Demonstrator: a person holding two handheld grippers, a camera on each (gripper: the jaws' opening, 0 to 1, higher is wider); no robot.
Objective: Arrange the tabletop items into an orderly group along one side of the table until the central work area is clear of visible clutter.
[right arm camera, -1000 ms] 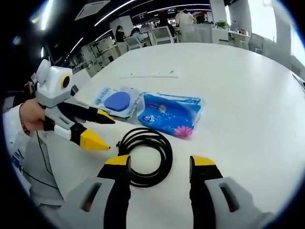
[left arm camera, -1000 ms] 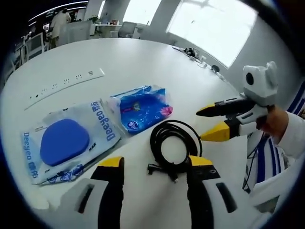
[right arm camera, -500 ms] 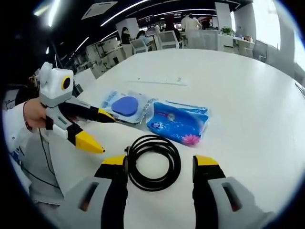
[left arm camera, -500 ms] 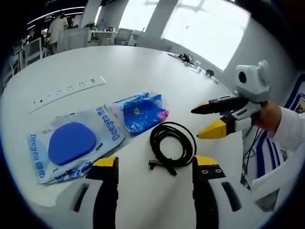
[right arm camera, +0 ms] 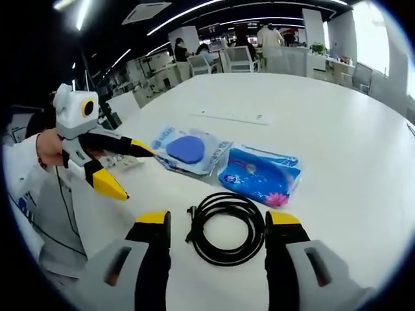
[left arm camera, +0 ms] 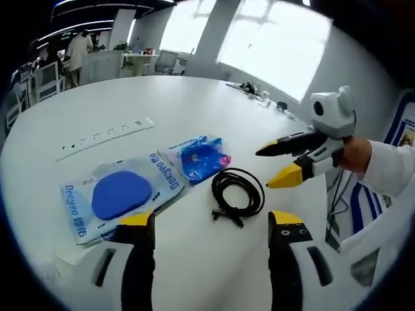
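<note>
The large round white table [left arm camera: 194, 97] spreads wide and bare beyond the items, its far surface open all the way to the curved edge; in the right gripper view the same table [right arm camera: 337, 129] has free room to the right of the items. A white power strip [left arm camera: 107, 135] lies flat, well apart from the group, on the far left.

The clear wet-wipe packet with a blue oval lid [left arm camera: 120, 194] lies at the left, its edge touching the smaller blue printed plastic pouch [left arm camera: 201, 157]. Just beside the pouch, nearer the middle, sits the coiled black cable [left arm camera: 238, 192] — flat on the table, its plug end pointing toward the camera.

The left gripper [left arm camera: 213, 223] hovers above the table with yellow-tipped jaws wide apart, holding nothing; the coil lies ahead of it, between the jaw lines. The right gripper [right arm camera: 218, 221] is likewise spread wide and empty — the coil [right arm camera: 227, 227] lies just ahead between its tips, with the pouch [right arm camera: 261, 176] and packet [right arm camera: 190, 149] farther off.
</note>
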